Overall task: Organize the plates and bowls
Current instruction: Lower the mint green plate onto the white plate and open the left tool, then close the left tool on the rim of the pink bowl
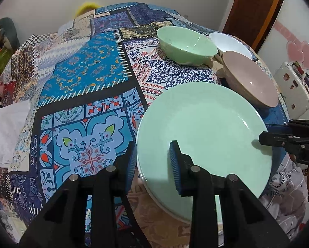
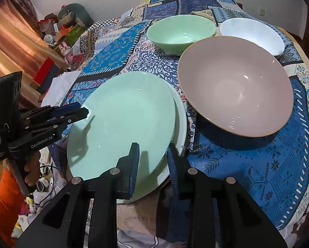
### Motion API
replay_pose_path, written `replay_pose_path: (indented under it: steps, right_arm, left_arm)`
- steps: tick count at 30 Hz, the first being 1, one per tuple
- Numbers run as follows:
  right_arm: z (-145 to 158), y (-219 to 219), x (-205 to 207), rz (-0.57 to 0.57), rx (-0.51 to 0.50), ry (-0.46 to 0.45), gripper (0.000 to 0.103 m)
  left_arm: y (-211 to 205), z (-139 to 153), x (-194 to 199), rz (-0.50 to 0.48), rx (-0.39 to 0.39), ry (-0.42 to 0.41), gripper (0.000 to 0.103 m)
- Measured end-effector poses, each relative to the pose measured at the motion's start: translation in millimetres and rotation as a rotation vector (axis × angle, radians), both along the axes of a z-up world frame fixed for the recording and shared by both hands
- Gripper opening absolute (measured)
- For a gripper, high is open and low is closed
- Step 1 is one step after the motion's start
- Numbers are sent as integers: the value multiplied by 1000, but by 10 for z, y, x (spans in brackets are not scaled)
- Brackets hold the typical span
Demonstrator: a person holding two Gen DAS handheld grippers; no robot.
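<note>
Mint-green plate [image 1: 206,132] clamped at opposite rims by left gripper [image 1: 153,161] and right gripper [image 2: 152,161], atop white plate [image 2: 181,119], apparently for squaring the stack.

White plate [image 2: 180,122] mostly under green plate [image 2: 121,124]

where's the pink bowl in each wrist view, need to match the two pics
Left wrist view: the pink bowl sits at upper right, beyond the green plate's far rim.
Right wrist view: the pink bowl fills the centre right, just right of the green plate.
Shared landmark: the green bowl stands behind it, toward the left, in both views.
</note>
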State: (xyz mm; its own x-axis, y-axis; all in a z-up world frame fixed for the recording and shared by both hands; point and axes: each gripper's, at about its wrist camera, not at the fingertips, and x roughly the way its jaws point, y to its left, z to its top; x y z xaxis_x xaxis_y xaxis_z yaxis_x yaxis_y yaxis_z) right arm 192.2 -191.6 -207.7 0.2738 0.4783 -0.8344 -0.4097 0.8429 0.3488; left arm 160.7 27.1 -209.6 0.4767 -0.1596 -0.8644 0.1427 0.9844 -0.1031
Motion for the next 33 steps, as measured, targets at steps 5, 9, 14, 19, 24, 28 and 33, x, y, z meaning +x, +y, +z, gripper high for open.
replay_pose_path:
  steps: [5, 9, 14, 19, 24, 28, 33]
  right_arm:
    - [126, -136, -49, -31, 7, -54, 27]
    - [250, -265, -104, -71, 13, -112, 27]
    - [399, -456, -158, -135, -5, -206, 32]
    - [490, -639, -136, -204, -11, -286, 51]
    - [464, -843, -28, -265, 7, -285, 68]
    - [414, -992, 77, -292, 11, -271, 69]
    - [317, -1055, 243, -296, -13, -249, 69]
  left_arm:
    - [6, 124, -56, 9, 0, -38, 35]
    - [-32, 291, -132, 17, 22, -104, 43]
    - [-182, 535, -158, -12, 24, -167, 60]
    - [-387, 695, -53, -50, -11, -197, 69]
    - [-598, 706, 156, -58, -42, -176, 78]
    - [-809, 659, 344, -79, -27, -168, 79]
    - [-1069, 529, 586, -118, -7, -132, 79]
